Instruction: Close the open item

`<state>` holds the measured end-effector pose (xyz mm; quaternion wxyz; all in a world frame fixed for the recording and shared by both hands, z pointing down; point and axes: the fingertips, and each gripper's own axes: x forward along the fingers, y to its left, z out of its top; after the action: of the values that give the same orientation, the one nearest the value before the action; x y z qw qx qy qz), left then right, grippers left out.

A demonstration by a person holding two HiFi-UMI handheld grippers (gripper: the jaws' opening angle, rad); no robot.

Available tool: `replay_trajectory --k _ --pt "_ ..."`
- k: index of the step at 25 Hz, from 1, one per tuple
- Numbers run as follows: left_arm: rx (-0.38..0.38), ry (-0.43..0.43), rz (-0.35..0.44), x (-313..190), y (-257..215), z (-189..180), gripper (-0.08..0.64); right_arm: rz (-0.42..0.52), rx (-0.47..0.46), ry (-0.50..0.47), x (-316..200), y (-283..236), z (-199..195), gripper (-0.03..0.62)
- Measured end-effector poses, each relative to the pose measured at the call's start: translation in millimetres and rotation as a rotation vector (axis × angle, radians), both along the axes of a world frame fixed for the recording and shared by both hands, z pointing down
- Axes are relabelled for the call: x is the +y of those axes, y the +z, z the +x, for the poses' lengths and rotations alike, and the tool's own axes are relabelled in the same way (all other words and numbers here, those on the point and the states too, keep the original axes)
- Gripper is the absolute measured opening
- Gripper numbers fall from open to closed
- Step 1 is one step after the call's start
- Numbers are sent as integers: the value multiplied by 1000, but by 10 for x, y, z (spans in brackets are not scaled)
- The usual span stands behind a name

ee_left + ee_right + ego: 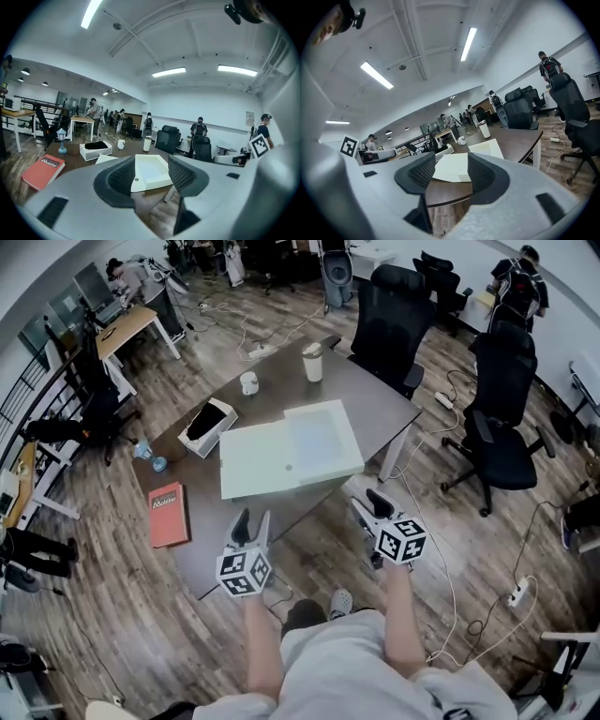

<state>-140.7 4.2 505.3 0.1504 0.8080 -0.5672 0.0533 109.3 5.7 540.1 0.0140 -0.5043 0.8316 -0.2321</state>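
Note:
A large flat white box (291,448) lies open on the dark table (375,399), its two halves spread side by side. Its left half (258,457) is a plain panel; its right half (323,439) is a shallow tray. Both grippers hover off the table's near edge, short of the box. My left gripper (252,521) is open with nothing between its fingers; the left gripper view shows the box (150,171) ahead between its jaws. My right gripper (368,505) is open and empty too, and the box (452,168) lies beyond its jaws in the right gripper view.
On the table stand a red book (168,514), a small white box with a black item (207,426), a white mug (248,382), a tall cup (312,362) and a blue lantern (145,454). Black office chairs (389,320) (502,418) stand behind and right; cables cross the floor.

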Motion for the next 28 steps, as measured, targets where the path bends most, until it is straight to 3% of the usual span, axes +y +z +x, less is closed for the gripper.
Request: replay_trajectory --k 13,20,28 --pt "-1 -97 -45 -226 221 -324 209 -49 -22 -20 -389 253 -44 204" --pt "35 -126 -47 -862 247 -407 207 -45 51 -40 -966 215 -56 204" --pt "16 -128 -55 -1782 151 -469 207 -54 48 -37 -1930 164 -91 204"
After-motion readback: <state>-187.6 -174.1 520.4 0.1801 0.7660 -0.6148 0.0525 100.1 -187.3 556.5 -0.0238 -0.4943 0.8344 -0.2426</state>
